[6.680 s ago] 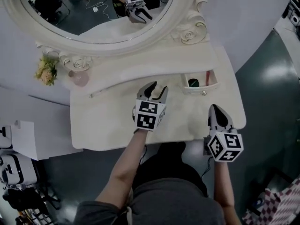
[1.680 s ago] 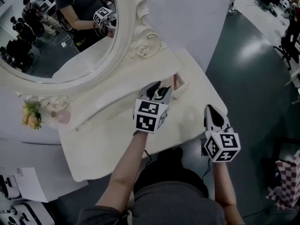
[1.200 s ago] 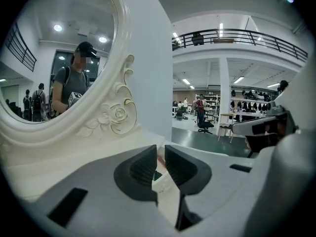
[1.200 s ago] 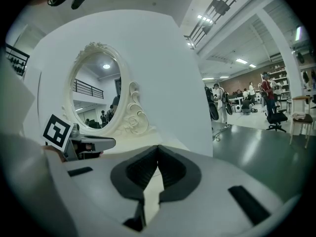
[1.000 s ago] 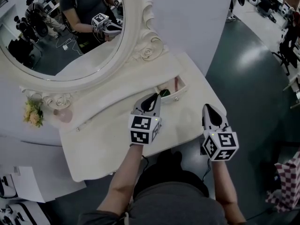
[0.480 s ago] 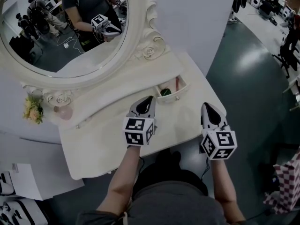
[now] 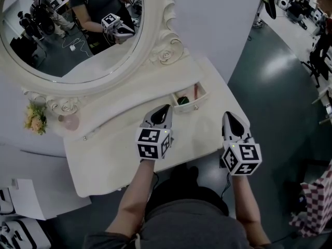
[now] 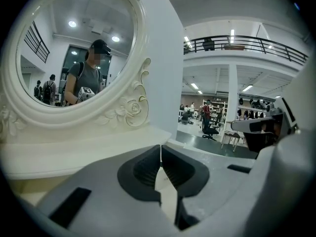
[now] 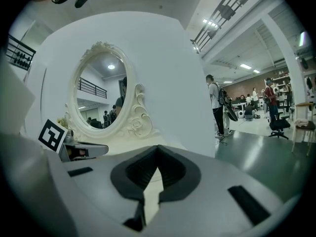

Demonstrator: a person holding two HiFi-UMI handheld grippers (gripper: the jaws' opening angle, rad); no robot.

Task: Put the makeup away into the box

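A small open drawer box [image 7: 190,107] sits in the cream dressing table [image 7: 109,144], right of centre. Inside it lie a dark green compact [image 7: 182,100] and a slim pink stick [image 7: 195,92]. My left gripper [image 7: 166,108] hovers just left of and in front of the box, shut with nothing between its pads; in the left gripper view its jaws [image 8: 160,148] meet tip to tip. My right gripper [image 7: 227,116] hangs over the table's right front corner, shut and empty, as its own view [image 9: 158,148] also shows.
A large oval mirror [image 7: 67,35] in an ornate cream frame rises behind the table. A small flower bunch [image 7: 35,119] and a pink jar [image 7: 70,122] stand at the back left. Dark floor lies to the right; white boxes [image 7: 21,196] sit lower left.
My left gripper has drawn back a little from the drawer box toward the table's front and rolled slightly. The right gripper has kept still.
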